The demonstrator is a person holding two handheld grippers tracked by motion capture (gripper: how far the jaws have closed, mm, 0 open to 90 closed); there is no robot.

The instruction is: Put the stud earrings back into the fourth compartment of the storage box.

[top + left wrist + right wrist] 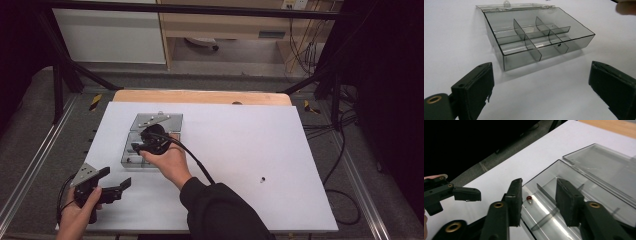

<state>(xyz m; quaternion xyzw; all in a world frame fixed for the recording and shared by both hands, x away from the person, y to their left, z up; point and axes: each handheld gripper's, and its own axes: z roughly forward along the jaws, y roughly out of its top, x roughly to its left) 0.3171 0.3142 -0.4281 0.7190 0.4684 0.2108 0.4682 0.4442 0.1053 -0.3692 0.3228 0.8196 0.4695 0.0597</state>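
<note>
A clear grey compartment box (131, 156) lies on the white table top with its lid (159, 120) folded flat behind it. In the left gripper view the box (524, 53) shows several dividers. My right gripper (140, 146) hovers open over the box, and its jaws (539, 185) hold nothing. A tiny red-headed part (529, 199) lies in a compartment near a box corner, just below the right gripper's left jaw. My left gripper (116, 178) rests near the front left corner of the table. It stands wide open (541, 68) and points at the box from a short distance.
A small black piece (262, 179) lies alone on the white table top (250, 145) to the right. A bare wooden strip (200, 96) runs along the far edge. Dark frame bars and cables stand around the table, over grey floor.
</note>
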